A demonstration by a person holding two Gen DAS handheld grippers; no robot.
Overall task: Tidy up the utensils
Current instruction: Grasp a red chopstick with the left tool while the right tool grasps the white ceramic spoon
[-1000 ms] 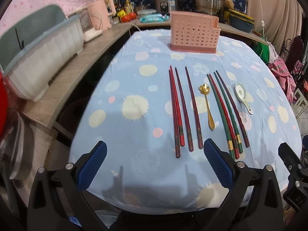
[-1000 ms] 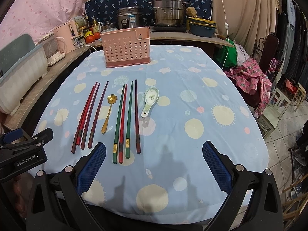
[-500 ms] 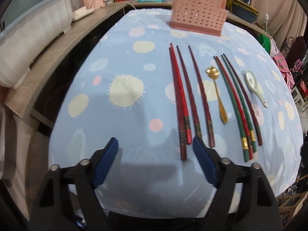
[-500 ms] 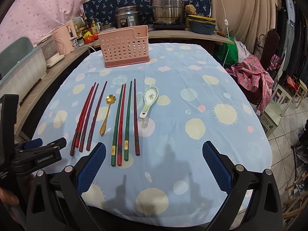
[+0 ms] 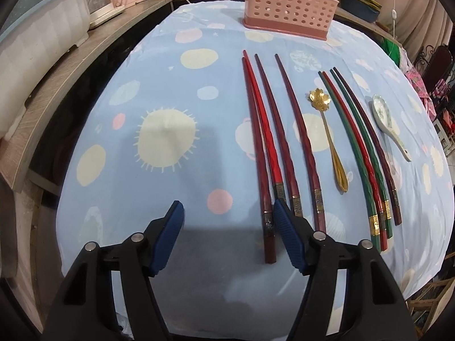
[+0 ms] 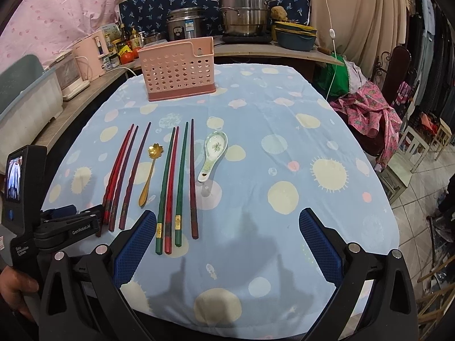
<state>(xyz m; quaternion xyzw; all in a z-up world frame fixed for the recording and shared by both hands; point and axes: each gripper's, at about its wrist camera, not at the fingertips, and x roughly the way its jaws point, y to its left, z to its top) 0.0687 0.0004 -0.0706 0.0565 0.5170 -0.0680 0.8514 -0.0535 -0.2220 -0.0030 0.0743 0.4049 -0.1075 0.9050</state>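
Several red and maroon chopsticks (image 5: 273, 142) lie in a row on the blue dotted tablecloth (image 5: 170, 113), with a gold flower spoon (image 5: 330, 136), several green, red and dark chopsticks (image 5: 361, 153) and a white ceramic spoon (image 5: 389, 122) to their right. A pink perforated holder (image 5: 287, 2) stands at the far end. My left gripper (image 5: 227, 227) is open, low over the near ends of the leftmost chopsticks; its right finger (image 5: 287, 238) is next to them. My right gripper (image 6: 224, 241) is open and empty above the table's near edge. The left gripper also shows in the right wrist view (image 6: 74, 218).
A wooden counter (image 5: 57, 99) runs along the left with a white tub (image 5: 37, 45) and pink appliances. Steel pots (image 6: 244, 11) and bowls stand on the back counter. A chair with pink cloth (image 6: 375, 113) is at the right.
My left gripper has moved forward and down toward the near ends of the left chopsticks, and its jaws have narrowed somewhat. The right gripper has barely moved.
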